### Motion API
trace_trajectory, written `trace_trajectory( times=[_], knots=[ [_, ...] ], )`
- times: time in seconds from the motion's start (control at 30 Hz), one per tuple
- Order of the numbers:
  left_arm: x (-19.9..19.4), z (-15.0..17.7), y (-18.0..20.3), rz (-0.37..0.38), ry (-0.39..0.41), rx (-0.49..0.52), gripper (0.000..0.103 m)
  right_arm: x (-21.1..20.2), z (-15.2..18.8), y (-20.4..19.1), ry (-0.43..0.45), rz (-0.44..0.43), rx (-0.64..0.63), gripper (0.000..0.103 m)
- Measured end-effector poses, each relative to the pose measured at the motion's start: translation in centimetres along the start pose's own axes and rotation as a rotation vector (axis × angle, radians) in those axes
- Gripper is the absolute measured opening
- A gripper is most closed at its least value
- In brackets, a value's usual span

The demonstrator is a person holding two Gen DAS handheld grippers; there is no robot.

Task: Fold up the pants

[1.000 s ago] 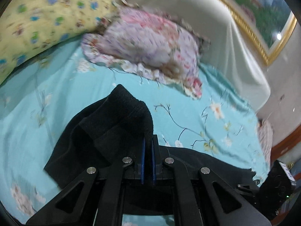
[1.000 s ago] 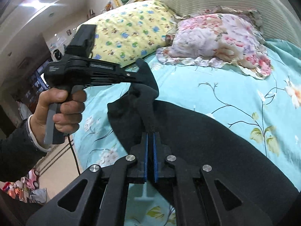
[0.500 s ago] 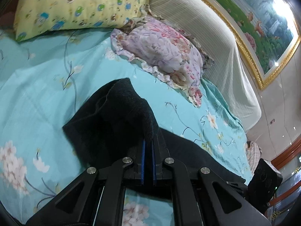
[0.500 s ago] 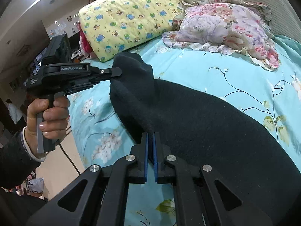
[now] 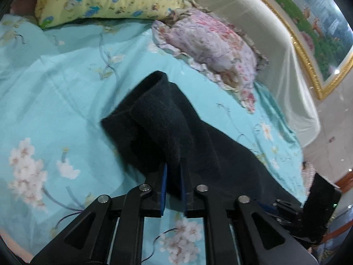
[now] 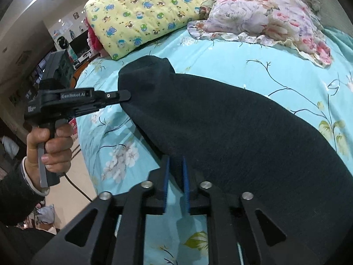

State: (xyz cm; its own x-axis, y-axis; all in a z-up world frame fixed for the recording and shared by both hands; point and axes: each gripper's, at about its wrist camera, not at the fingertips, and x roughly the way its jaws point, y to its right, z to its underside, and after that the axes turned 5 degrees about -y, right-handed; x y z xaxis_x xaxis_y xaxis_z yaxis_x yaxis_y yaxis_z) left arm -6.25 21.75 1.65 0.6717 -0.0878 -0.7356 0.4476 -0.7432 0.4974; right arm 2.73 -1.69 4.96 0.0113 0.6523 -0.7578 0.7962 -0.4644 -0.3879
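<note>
Left gripper: jaws are opening, a narrow gap is seen between the blue pads, and a fold of the black pants sits in that gap; the fabric is loosely bracketed rather than clamped, as far as the left wrist view shows. Right gripper: jaws are opening too, pads are parted, and the near edge of the pants lies at the fingertips with cloth just inside the gap; no firm pinch is seen. In the right wrist view the left gripper is seen side-on, touching the pants at their far-left end, carried by a hand in a dark sleeve. The pants are laid on the teal floral bedsheet, folded over at the end by the left gripper, where a doubled layer and a rounded fold edge are visible. The long axis runs from that folded end, across the bed, toward the right gripper side; in the right wrist view it runs from upper left to lower right. Open sheet is available left of and beyond the pants. A yellow cartoon-print pillow and a pink floral pillow are set near the headboard, well apart from the pants. The bed edge and floor are seen at left in the right wrist view.
</note>
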Motion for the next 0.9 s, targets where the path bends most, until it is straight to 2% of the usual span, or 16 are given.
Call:
trace_trajectory(
  times=[0.03, 0.07, 0.1, 0.13, 0.3, 0.53, 0.6, 0.9],
  knots=[
    [-0.1, 0.0, 0.0, -0.004, 0.0, -0.004, 0.025, -0.1, 0.0, 0.0, 0.003, -0.003, 0.004, 0.03],
    [-0.4, 0.0, -0.2, -0.011, 0.006, -0.014, 0.029, -0.3, 0.1, -0.1, 0.009, -0.004, 0.009, 0.046],
    [-0.7, 0.0, -0.3, -0.025, 0.01, -0.025, 0.038, -0.5, 0.1, -0.2, 0.02, -0.007, 0.01, 0.05],
    [-0.9, 0.0, -0.4, -0.03, 0.013, -0.033, 0.043, -0.7, 0.1, -0.2, 0.03, -0.011, 0.01, 0.05],
    [-1.6, -0.1, -0.9, -0.045, 0.015, -0.066, 0.054, -2.0, -0.3, 0.0, 0.076, -0.035, 0.028, 0.05],
    [-1.2, -0.6, -0.5, -0.053, -0.012, -0.085, 0.062, -3.7, -1.0, 1.9, 0.13, -0.024, 0.101, 0.05],
    [-1.0, -0.8, -0.3, -0.064, -0.021, -0.085, 0.068, -4.3, -1.3, 2.7, 0.143, -0.01, 0.122, 0.05],
    [0.4, -1.8, -0.6, -0.107, -0.048, -0.086, 0.068, -5.7, -3.7, 7.2, 0.187, 0.034, 0.225, 0.05]
  ],
)
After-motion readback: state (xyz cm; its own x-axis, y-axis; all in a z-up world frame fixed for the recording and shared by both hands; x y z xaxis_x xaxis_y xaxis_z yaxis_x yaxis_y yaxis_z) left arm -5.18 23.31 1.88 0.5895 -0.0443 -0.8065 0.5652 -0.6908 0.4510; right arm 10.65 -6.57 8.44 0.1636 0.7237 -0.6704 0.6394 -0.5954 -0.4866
